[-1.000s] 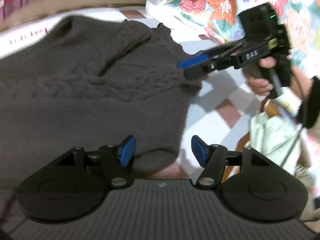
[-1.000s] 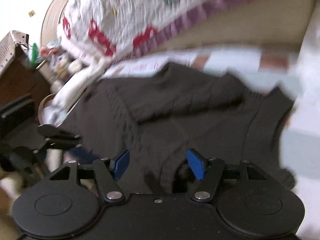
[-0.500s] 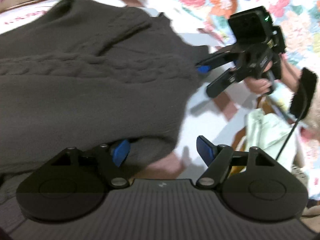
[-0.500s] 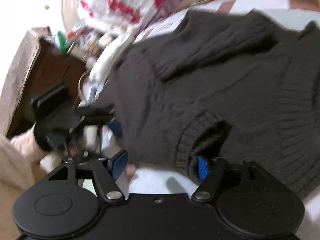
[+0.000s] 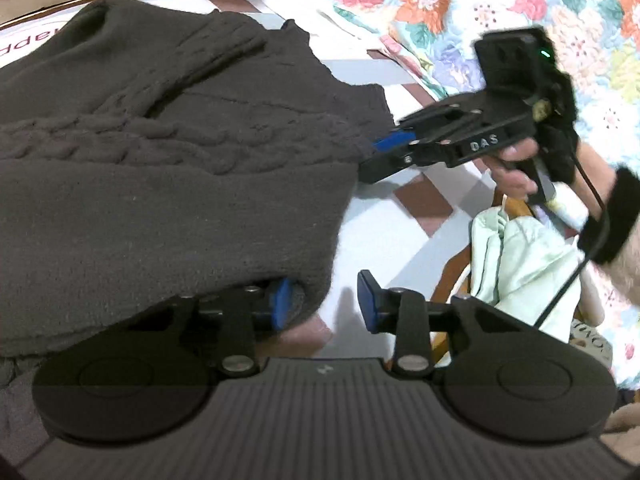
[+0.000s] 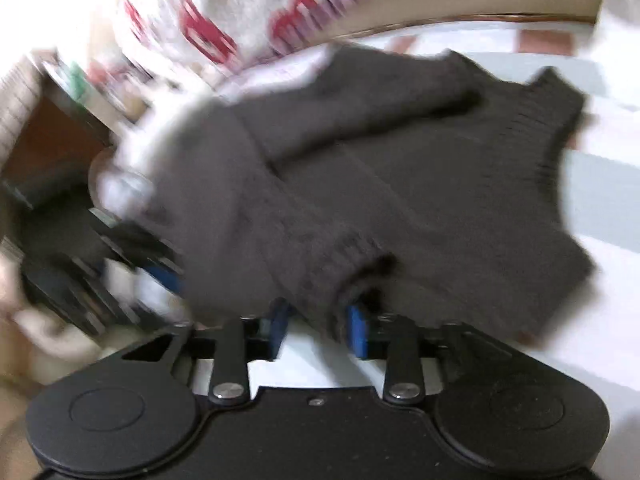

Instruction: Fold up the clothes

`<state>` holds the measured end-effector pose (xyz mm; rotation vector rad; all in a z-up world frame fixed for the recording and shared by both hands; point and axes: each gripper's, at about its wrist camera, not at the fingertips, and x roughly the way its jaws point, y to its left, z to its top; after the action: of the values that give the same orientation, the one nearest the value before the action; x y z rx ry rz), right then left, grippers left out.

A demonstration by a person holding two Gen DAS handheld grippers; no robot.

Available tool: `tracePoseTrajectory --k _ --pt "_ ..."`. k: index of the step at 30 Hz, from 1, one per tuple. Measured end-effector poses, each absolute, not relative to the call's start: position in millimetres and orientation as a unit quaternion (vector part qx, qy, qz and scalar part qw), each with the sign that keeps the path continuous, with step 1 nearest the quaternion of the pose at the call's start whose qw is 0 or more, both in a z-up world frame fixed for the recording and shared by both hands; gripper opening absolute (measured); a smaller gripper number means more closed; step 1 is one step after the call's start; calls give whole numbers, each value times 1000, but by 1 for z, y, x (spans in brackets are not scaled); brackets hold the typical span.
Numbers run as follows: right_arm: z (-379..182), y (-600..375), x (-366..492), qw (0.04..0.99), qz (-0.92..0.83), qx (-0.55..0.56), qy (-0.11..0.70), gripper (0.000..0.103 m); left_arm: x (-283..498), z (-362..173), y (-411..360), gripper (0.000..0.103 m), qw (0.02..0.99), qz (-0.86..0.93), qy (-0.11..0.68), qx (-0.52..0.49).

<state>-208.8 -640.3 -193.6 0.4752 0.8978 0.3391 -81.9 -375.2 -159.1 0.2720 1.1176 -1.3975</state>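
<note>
Your dark brown cable-knit sweater (image 5: pixel 168 184) lies rumpled, its hem between closing left gripper (image 5: pixel 324 304) jaws, cuff between closing right gripper (image 6: pixel 316 326) jaws.

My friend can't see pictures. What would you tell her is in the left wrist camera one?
A dark brown knitted sweater lies on a checked sheet. The left gripper is closing at its near corner, and the right gripper, held in a hand, is closing at its far edge. A floral quilt lies behind.

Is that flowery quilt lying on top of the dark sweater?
No, the floral quilt lies beyond the dark knitted sweater, whose top is uncovered.
</note>
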Motion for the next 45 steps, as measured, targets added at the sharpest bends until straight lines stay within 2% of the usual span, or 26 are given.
tracePoseTrajectory --k 2,3,5,7,8,9,10,17,23,26,30,32,33,40,45 --pt "-184 -633 -221 878 103 193 426 27 -82 -156 -375 33 624 -599 488 120" --pt "-178 -631 -229 887 72 179 419 32 -84 -152 -375 38 626 -595 488 128" --pt "-174 -633 -249 894 31 205 398 46 -88 -141 -371 45 629 -594 482 137" --pt "-175 -637 -266 889 -4 259 377 67 -90 -129 -366 46 626 -604 478 127" --pt "-180 -640 -272 879 -16 297 372 68 -91 -123 -363 51 624 -608 476 123" --pt "-188 -641 -276 865 -29 337 370 68 -92 -118 -362 60 620 -613 474 120" --pt "-195 -642 -280 849 -45 376 368 68 -92 -114 -363 62 614 -620 472 123" --pt "-213 -658 -300 792 -169 520 270 66 -76 -106 -377 62 655 -601 447 101" --pt "-242 -658 -281 738 -140 623 219 68 -61 -152 -390 60 658 -530 526 100" --pt "-248 -650 -268 733 -131 636 203 68 -63 -158 -383 61 664 -528 522 85" --pt "-237 -631 -250 773 -202 579 164 65 -57 -150 -378 61 667 -528 519 82" --pt "-227 -619 -233 811 -227 507 182 40 -52 -143 -374 59 672 -526 516 77" --pt "-229 -618 -228 815 -227 498 188 10 -48 -137 -370 59 682 -520 510 64" --pt "-214 -621 -222 822 -187 512 166 11 -3 -107 -333 59 723 -486 491 28" --pt "-156 -601 -188 875 -123 436 168 11 29 -88 -302 61 779 -443 442 -32"
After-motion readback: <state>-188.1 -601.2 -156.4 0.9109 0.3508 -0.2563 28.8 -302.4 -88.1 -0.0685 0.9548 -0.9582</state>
